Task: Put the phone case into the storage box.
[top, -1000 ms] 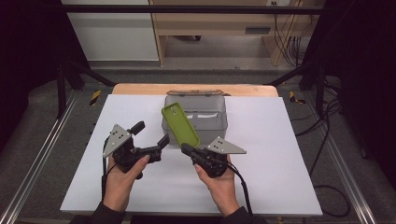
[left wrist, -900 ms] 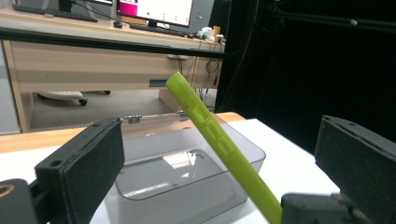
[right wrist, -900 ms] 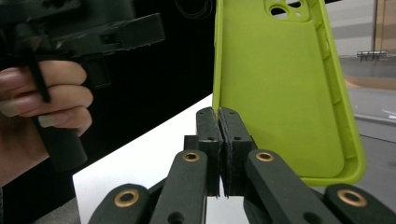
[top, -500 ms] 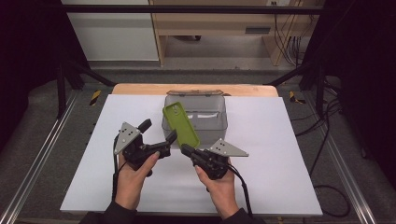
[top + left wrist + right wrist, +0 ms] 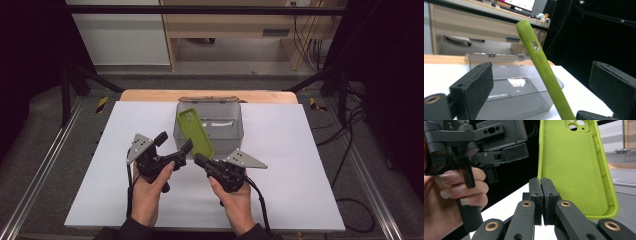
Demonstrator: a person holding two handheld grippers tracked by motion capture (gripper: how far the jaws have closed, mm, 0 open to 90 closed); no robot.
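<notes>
A lime-green phone case (image 5: 196,132) stands tilted above the white table, in front of a clear grey box (image 5: 222,131). My right gripper (image 5: 200,160) is shut on the case's lower edge; in the right gripper view the pads (image 5: 542,185) pinch the rim of the case (image 5: 574,170). My left gripper (image 5: 174,141) is open with a jaw on each side of the case (image 5: 541,65), neither pad touching it. Its jaws have just been closing a little. The left gripper's body (image 5: 499,147) and its hand show close by in the right gripper view.
The clear box (image 5: 506,85) has a hinged lid at its back and lies just behind the case. The white table top (image 5: 310,165) spreads wide to both sides. Metal rails (image 5: 45,165) run along the table's edges. A wooden bench stands beyond.
My left gripper has moved right, up to the case, so that its jaws now straddle it. The right gripper and the case have kept still.
</notes>
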